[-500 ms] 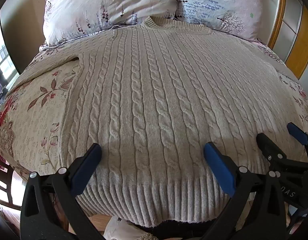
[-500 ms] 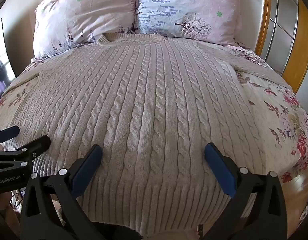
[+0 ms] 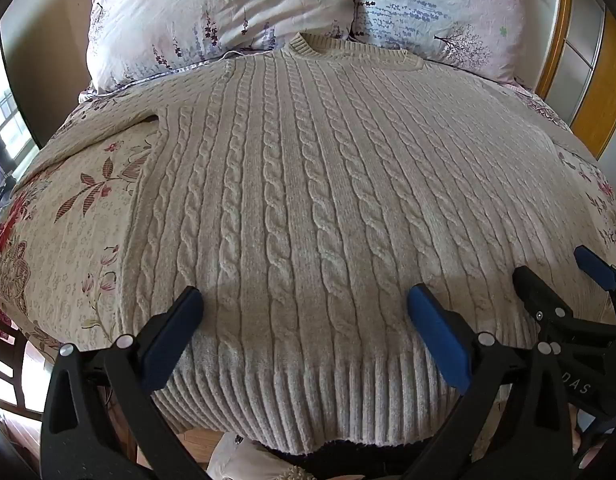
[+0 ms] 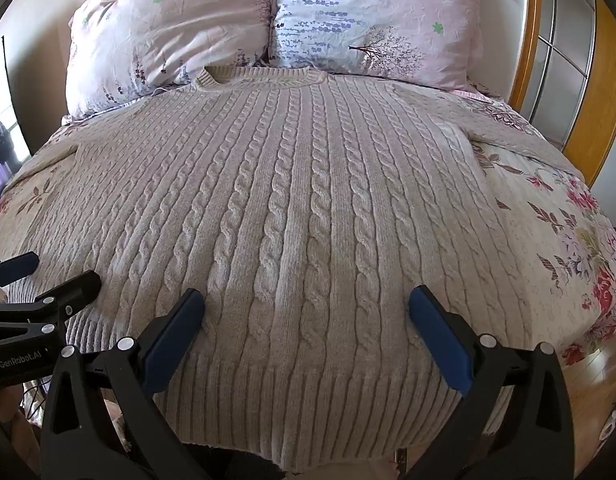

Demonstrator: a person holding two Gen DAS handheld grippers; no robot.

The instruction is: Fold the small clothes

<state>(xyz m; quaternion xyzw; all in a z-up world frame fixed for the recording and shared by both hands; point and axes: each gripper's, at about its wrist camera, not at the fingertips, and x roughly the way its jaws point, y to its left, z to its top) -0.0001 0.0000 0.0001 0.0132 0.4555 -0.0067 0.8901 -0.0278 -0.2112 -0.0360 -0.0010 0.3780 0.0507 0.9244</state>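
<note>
A cream cable-knit sweater (image 3: 308, 184) lies flat, front up, on a floral bedspread, collar toward the pillows; it also fills the right wrist view (image 4: 304, 200). Its ribbed hem (image 3: 308, 392) hangs over the near bed edge. My left gripper (image 3: 304, 304) is open and empty, hovering just above the lower left part of the sweater. My right gripper (image 4: 306, 304) is open and empty above the lower right part. Each gripper shows at the edge of the other's view: the right one (image 3: 563, 276), the left one (image 4: 56, 276).
Two floral pillows (image 3: 228, 12) (image 4: 371, 16) lean at the headboard. The floral bedspread (image 3: 68, 216) (image 4: 567, 216) shows either side of the sweater. A wooden wardrobe frame (image 4: 579, 80) stands at right. A window (image 3: 8, 132) is at far left.
Both grippers have stayed nearly still; the view has barely shifted. The sweater has not moved.
</note>
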